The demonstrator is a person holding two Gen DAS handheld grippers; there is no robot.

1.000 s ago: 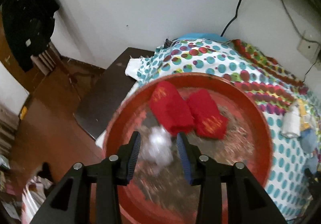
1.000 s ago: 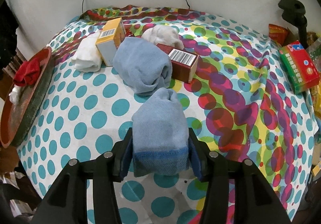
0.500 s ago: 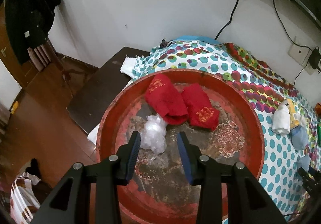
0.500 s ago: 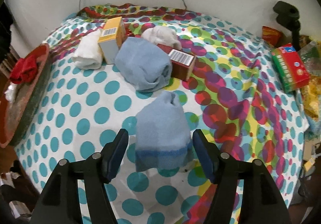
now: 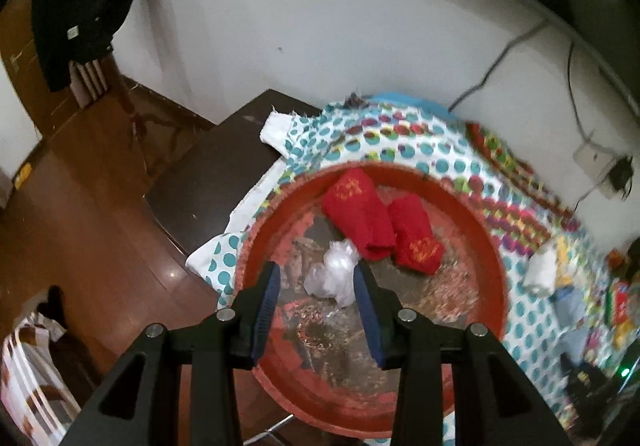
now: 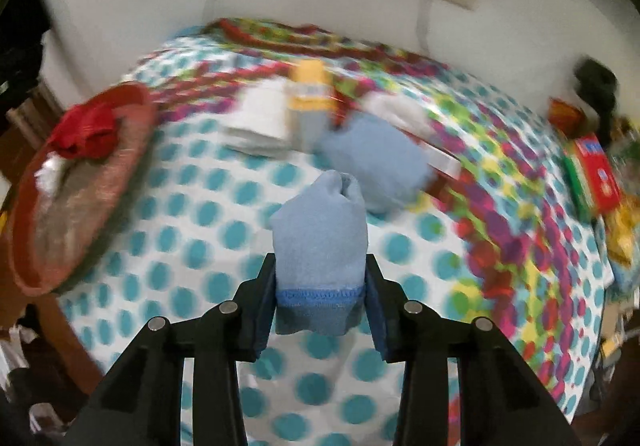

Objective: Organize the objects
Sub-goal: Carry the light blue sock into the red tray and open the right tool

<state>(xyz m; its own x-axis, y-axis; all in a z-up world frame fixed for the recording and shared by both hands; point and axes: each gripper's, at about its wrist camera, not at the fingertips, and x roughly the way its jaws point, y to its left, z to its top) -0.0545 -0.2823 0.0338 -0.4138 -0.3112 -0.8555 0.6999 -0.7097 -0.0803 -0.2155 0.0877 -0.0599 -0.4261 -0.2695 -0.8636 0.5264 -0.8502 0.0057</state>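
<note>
Right: right gripper [image 6: 320, 306] fingers closing on the blue sock roll [image 6: 322, 246], pads against both its sides, above the dotted worktop cloth [image 6: 192, 238]; second blue roll [image 6: 376, 162], white cloth [image 6: 260, 118] and yellow box [image 6: 310, 94] just behind; left gripper [image 5: 316, 310] half open, empty, over red tray [image 5: 496, 286] holding two red socks [image 5: 360, 214] and crumpled plastic [image 5: 334, 274].

- Two rolled red cloths [image 5: 376, 222] in the red tray [image 5: 496, 270]: each bears gold printed marks, too blurred to read.
- Yellow box [image 6: 310, 94] on the dotted tablecloth [image 6: 192, 214]: a pale label panel, smeared by motion, illegible.
- Red and green packet [image 6: 596, 174] at the table's edge: white and blue print, not legible.
</note>
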